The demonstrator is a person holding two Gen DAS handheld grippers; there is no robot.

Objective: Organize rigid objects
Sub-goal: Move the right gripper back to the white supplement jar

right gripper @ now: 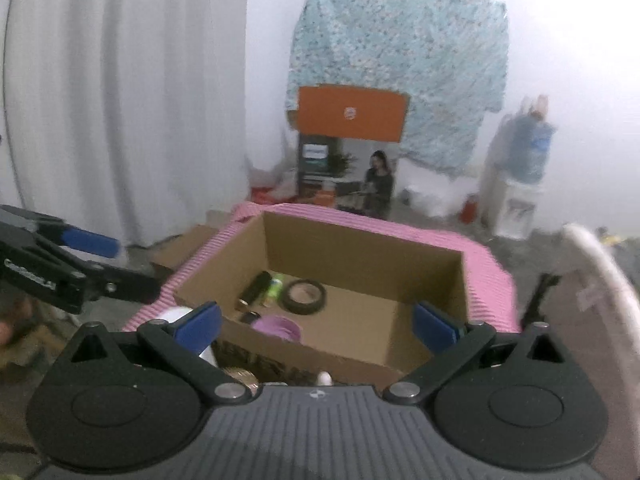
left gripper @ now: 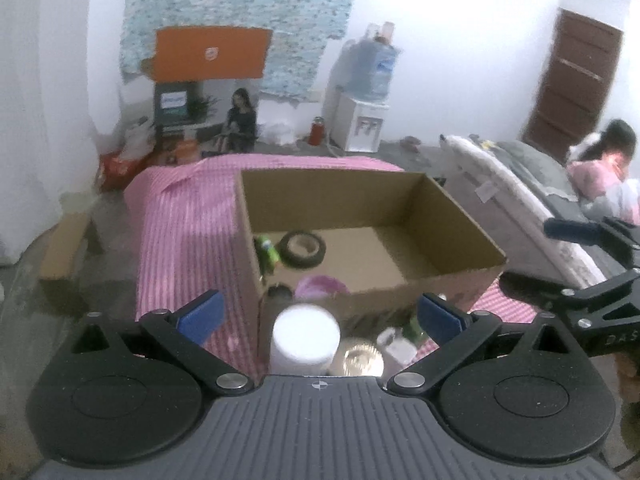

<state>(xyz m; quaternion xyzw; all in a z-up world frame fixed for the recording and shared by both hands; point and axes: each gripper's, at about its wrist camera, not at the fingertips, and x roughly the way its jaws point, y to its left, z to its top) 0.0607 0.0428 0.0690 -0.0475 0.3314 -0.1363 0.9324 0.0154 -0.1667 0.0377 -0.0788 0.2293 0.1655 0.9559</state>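
1. The left gripper (left gripper: 318,314) has its jaws wide apart, holding nothing, above a white jar (left gripper: 305,339).
2. The right gripper (right gripper: 318,322) is wide apart too, empty.
3. The cardboard box (right gripper: 436,270) holds a tape roll (right gripper: 306,297) and pink bowl (right gripper: 280,328).

Box (left gripper: 460,236) on table (left gripper: 180,220); tape roll (left gripper: 302,248) inside; jar (left gripper: 305,340) before box.

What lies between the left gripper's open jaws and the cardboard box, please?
In the left wrist view, a white-capped container stands between the left gripper and the cardboard box.
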